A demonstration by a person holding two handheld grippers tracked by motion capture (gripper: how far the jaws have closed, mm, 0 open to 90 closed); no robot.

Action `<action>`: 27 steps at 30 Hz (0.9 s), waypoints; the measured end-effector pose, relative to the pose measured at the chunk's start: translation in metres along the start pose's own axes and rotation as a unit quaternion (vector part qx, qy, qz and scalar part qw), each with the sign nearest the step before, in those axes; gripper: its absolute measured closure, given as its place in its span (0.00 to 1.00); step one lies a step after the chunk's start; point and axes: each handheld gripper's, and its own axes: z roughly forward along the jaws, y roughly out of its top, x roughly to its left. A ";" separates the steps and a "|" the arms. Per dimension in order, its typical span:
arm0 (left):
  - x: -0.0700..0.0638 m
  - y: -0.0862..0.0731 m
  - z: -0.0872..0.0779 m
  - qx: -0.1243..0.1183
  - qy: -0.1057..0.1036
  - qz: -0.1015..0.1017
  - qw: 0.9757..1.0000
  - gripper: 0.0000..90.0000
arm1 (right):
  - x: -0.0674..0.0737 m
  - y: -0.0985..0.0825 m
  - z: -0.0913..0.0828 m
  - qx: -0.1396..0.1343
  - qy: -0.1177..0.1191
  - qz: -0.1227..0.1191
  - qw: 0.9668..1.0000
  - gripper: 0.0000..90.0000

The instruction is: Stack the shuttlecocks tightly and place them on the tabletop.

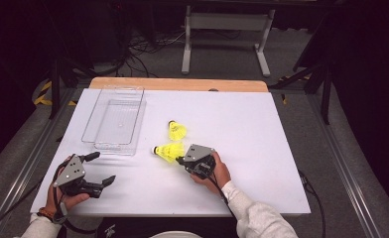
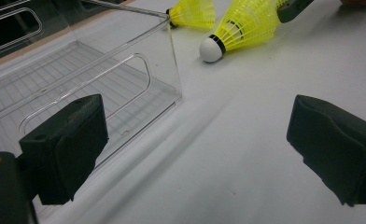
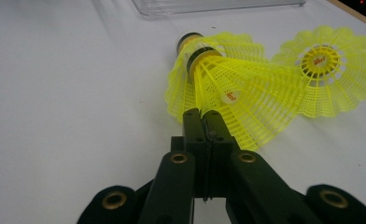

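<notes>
Black tongs (image 1: 181,159) with brass-ringed screw holes, grey three-cornered plates, trailing black cables, pale knit sleeves.

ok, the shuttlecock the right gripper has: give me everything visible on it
The nearer shuttlecock is neon-yellow plastic mesh, with a flared, ribbed skirt, a black band and a rounded white nose. It lies on its side on the white table, nose toward the clear bin. The right gripper is shut on the skirt's rim. A second yellow shuttlecock sits right beside it; contact unclear.
</notes>
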 end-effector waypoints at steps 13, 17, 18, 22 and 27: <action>0.000 0.000 0.000 0.002 0.000 0.002 1.000 0.07 | -0.002 -0.003 0.003 0.014 0.001 0.008 1.000 0.93; -0.001 0.000 0.001 0.004 -0.001 0.003 1.000 0.07 | -0.002 -0.003 0.004 0.022 0.002 0.004 1.000 0.88; 0.000 0.000 0.001 0.004 -0.001 0.003 1.000 0.07 | -0.001 -0.003 0.004 0.024 0.003 0.003 1.000 0.87; 0.000 0.000 0.001 0.006 0.000 0.003 1.000 0.07 | -0.002 -0.003 0.003 0.029 0.003 0.002 1.000 0.82; 0.000 0.000 0.001 0.005 0.000 0.003 1.000 0.07 | -0.004 -0.005 0.000 0.033 0.002 0.009 0.999 0.73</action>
